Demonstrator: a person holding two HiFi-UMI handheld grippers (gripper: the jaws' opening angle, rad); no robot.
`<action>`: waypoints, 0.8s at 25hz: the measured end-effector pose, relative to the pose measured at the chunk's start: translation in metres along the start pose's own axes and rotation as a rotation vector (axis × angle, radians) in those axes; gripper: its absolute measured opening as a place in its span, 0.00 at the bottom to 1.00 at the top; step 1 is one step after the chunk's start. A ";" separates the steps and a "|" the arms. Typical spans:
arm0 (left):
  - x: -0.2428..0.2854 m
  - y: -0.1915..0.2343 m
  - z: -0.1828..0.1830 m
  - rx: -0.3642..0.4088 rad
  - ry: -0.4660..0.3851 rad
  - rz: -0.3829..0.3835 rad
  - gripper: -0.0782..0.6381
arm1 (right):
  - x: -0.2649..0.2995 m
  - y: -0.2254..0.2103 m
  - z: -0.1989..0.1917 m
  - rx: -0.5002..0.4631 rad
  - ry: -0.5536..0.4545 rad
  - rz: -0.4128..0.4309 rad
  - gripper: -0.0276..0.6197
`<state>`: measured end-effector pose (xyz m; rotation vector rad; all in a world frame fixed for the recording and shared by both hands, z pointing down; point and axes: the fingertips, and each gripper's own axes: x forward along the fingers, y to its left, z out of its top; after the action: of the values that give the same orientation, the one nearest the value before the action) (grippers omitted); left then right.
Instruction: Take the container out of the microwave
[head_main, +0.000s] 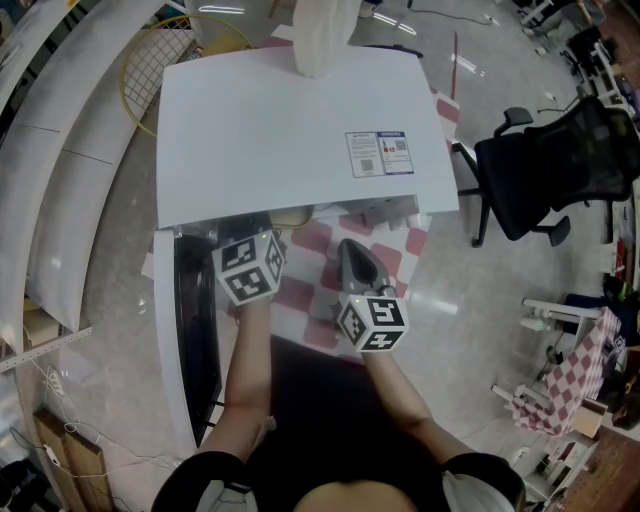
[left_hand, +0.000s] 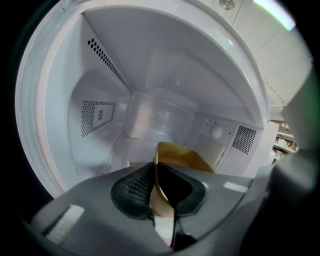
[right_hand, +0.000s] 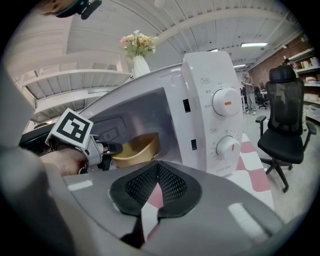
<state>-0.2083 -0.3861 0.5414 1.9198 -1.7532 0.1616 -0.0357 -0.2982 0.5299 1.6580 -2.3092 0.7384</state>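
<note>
The microwave (right_hand: 210, 110) stands open, and the left gripper (left_hand: 159, 186) has its fingers pinched tight on the near edge of the yellow container (left_hand: 182, 157), which sits inside at 12 o'clock from it. The right gripper (right_hand: 157, 189) waits outside, at about 5 o'clock from the container, squeezed shut on nothing. The pulling out is not done yet.

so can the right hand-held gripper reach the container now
Probably yes: the microwave door is open and the container is bare on its right. The left hand-held gripper clamps its near rim; the right hand-held gripper is shut, so open it first.
</note>
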 end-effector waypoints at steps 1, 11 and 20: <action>0.000 0.000 0.000 0.000 0.000 -0.001 0.14 | 0.000 0.000 0.000 -0.001 0.000 0.001 0.04; 0.001 0.001 0.000 -0.009 -0.004 -0.003 0.14 | 0.002 0.002 0.001 -0.004 0.000 0.004 0.04; -0.002 0.003 0.000 -0.039 -0.021 -0.001 0.14 | 0.000 0.002 0.001 -0.007 -0.005 0.001 0.04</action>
<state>-0.2112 -0.3847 0.5414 1.9009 -1.7564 0.1056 -0.0374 -0.2987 0.5288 1.6579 -2.3133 0.7264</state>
